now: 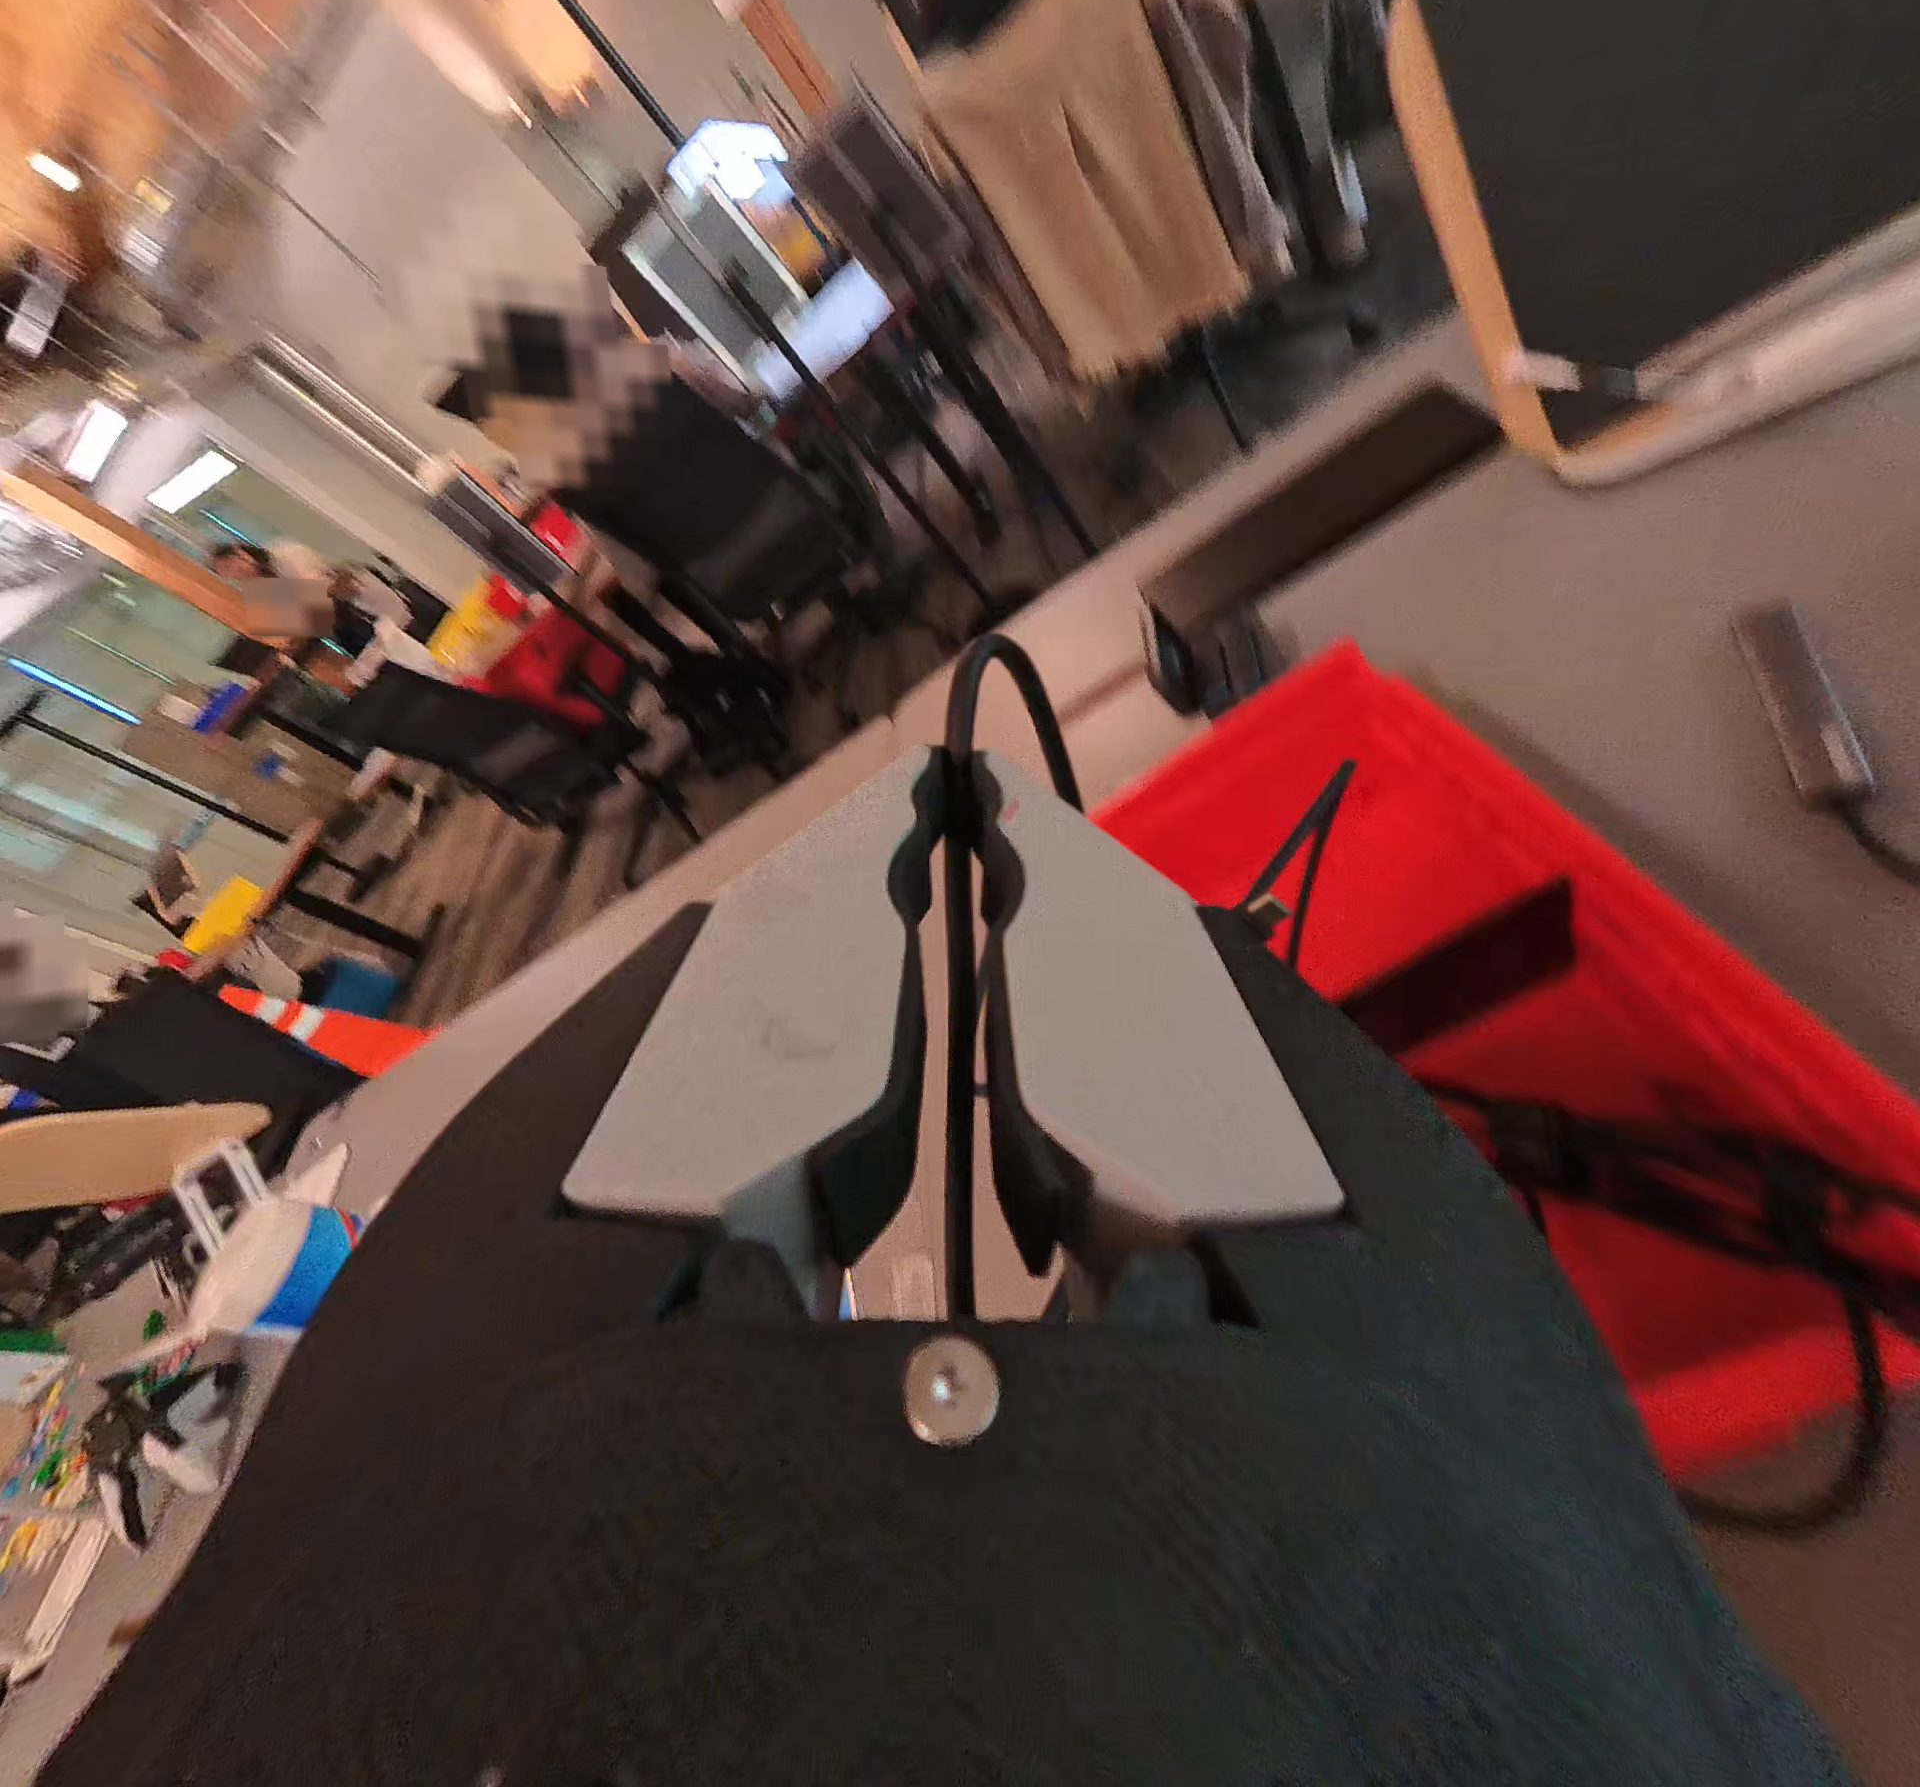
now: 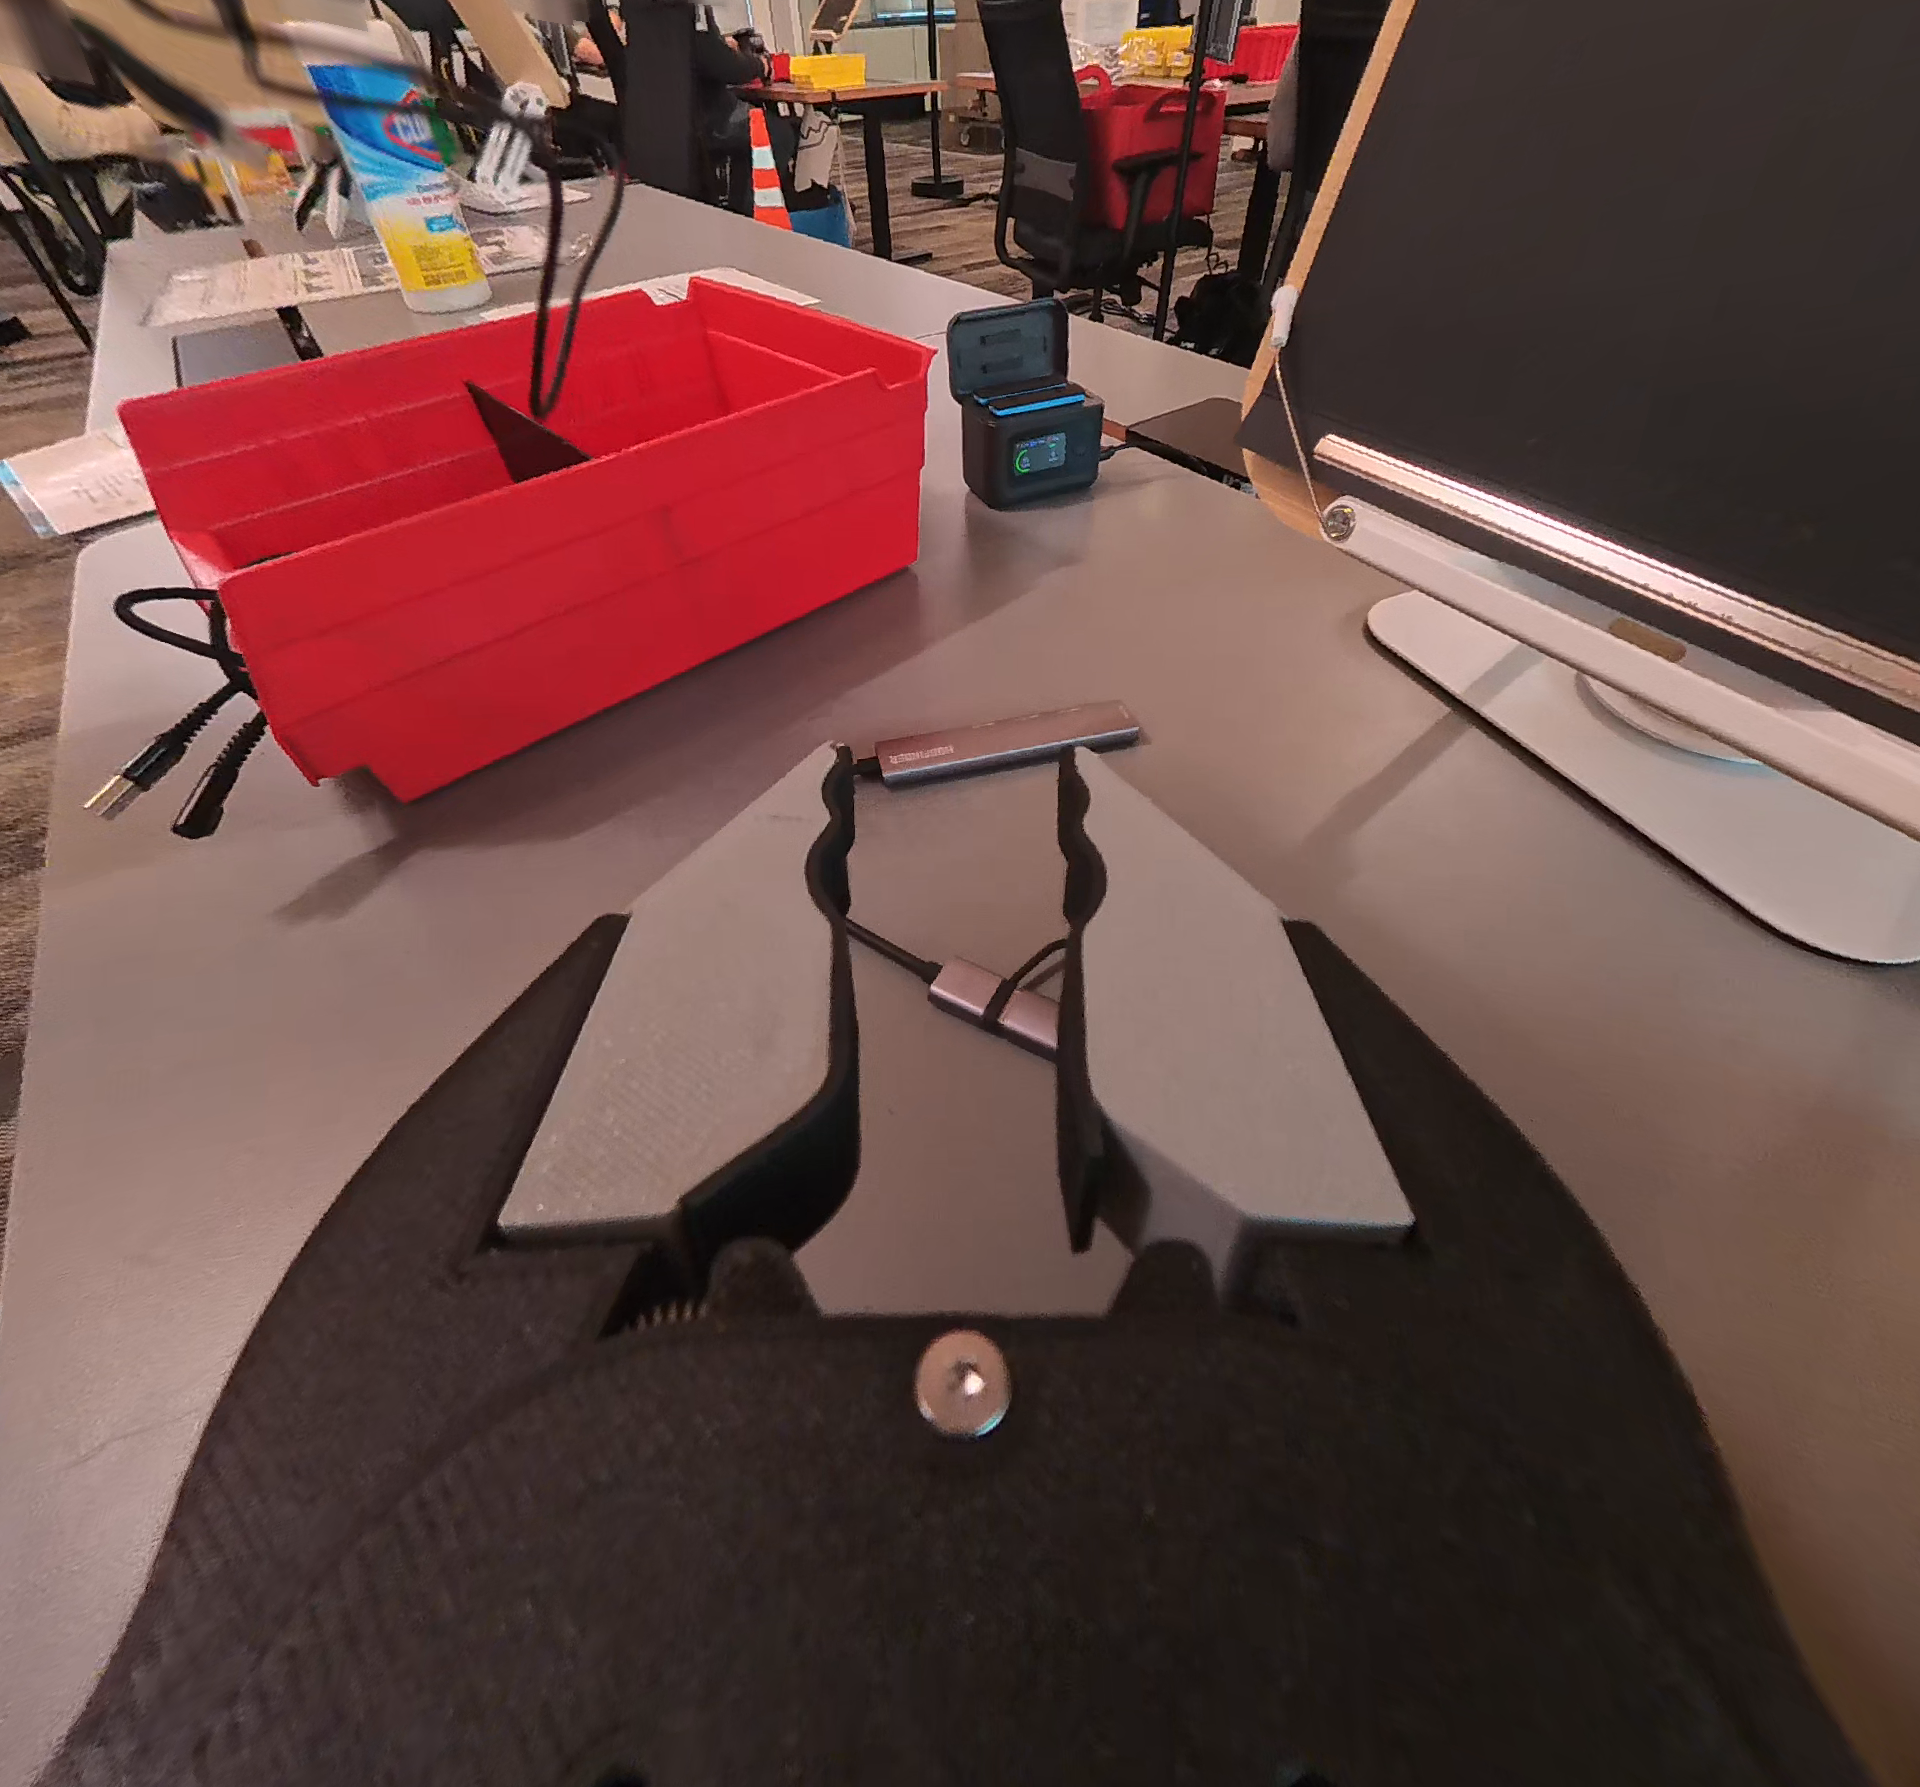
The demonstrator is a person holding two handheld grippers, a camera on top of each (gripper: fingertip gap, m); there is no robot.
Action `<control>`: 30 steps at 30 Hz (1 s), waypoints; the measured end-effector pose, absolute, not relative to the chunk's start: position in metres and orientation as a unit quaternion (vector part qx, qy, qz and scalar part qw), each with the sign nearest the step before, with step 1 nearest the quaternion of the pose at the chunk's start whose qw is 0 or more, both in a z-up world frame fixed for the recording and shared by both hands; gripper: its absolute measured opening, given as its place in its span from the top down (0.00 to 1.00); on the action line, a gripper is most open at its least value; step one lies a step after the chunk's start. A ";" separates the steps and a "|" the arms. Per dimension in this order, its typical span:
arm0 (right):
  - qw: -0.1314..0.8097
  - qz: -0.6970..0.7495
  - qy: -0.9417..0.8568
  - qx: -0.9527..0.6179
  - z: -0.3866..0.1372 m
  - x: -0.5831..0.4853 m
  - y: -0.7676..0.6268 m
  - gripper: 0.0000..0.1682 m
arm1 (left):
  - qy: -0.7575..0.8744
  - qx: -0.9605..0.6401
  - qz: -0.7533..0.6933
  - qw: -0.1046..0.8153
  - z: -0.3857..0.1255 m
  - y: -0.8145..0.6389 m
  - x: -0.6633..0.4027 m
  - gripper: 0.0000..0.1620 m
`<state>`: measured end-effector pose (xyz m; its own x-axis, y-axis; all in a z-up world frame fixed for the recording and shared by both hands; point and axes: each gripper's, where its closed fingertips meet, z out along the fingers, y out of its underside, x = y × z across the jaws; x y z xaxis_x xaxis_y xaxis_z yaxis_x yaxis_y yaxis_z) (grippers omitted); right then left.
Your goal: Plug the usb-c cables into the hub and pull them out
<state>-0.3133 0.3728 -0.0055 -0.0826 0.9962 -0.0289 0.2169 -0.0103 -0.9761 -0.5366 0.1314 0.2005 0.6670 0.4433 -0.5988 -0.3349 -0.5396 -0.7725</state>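
Note:
My left gripper (image 1: 961, 771) is shut on a thin black USB-C cable (image 1: 997, 667). The cable runs between the pads and loops out past the fingertips. Its plug end (image 1: 1270, 906) hangs over the red bin (image 1: 1507, 854). In the right wrist view the same cable (image 2: 551, 324) dangles into the bin (image 2: 582, 584). My right gripper (image 2: 961, 771) is open and holds nothing, low over the table. The grey hub (image 2: 1003, 735) lies flat just beyond its fingertips. The hub's own lead and grey adapter (image 2: 987, 999) lie on the table below the open fingers. The hub also shows in the left wrist view (image 1: 1803, 709).
A monitor (image 2: 1662, 283) on a silver stand base (image 2: 1662, 802) fills the right side. A small black charging case (image 2: 1023, 428) stands behind the bin. More black cables (image 2: 177, 698) lie left of the bin. A wipes canister (image 2: 416, 179) stands at the back left. My hands' fingertips stand some 40 cm from each other. The grey hub (image 2: 1003, 735) lies some 15 cm from my right tips, 40 cm from my left tips. My left wrist view (image 1: 1781, 702) looks at it from another angle.

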 end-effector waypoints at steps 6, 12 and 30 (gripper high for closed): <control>0.412 0.466 -0.572 -0.534 -0.008 -0.314 0.371 0.78 | -0.037 -0.755 0.406 0.514 0.231 0.152 -0.537 0.99; 0.415 0.463 -0.577 -0.530 -0.007 -0.314 0.368 0.78 | 0.000 -0.756 0.370 0.540 0.227 0.194 -0.508 0.99; 0.481 0.501 -0.518 -0.500 0.040 -0.294 0.383 0.78 | 0.200 -0.787 0.250 0.527 0.145 0.334 -0.340 0.99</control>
